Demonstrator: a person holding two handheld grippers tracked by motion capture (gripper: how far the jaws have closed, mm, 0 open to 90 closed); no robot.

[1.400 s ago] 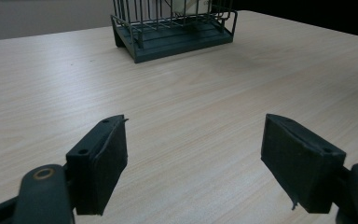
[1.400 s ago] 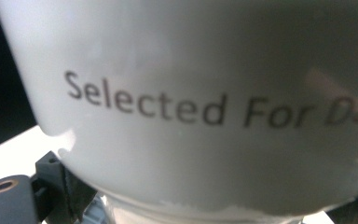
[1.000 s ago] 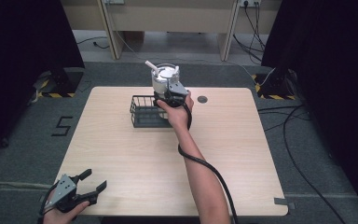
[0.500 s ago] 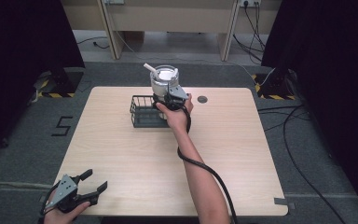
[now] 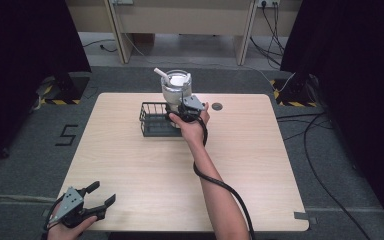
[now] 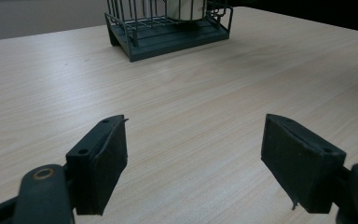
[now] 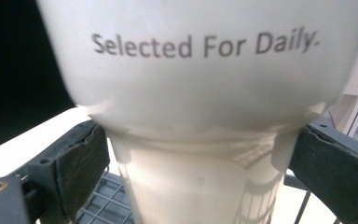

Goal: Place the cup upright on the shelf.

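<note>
A white cup [image 5: 176, 89] printed "Selected For Daily." [image 7: 205, 93] stands upright at the right end of a dark wire basket [image 5: 152, 122], with a white stick [image 5: 161, 76] leaning out of its top. My right gripper [image 5: 181, 108] is shut on the cup's narrow lower part, one pad pressing on each side [image 7: 81, 168]. In the left gripper view the cup's base [image 6: 184, 7] sits within the basket's wires [image 6: 168, 37]; whether it rests on the floor I cannot tell. My left gripper [image 5: 103, 192] lies open near the table's front left corner, nothing between its pads [image 6: 105, 163].
The light wooden table [image 5: 260, 165] has a small dark round cap [image 5: 217, 106] just right of the cup. The basket's left part holds nothing. Cables trail on the floor at the right, and desk legs stand behind the table.
The right gripper and the cup have sunk slightly toward the basket. The left gripper has stayed where it was, open.
</note>
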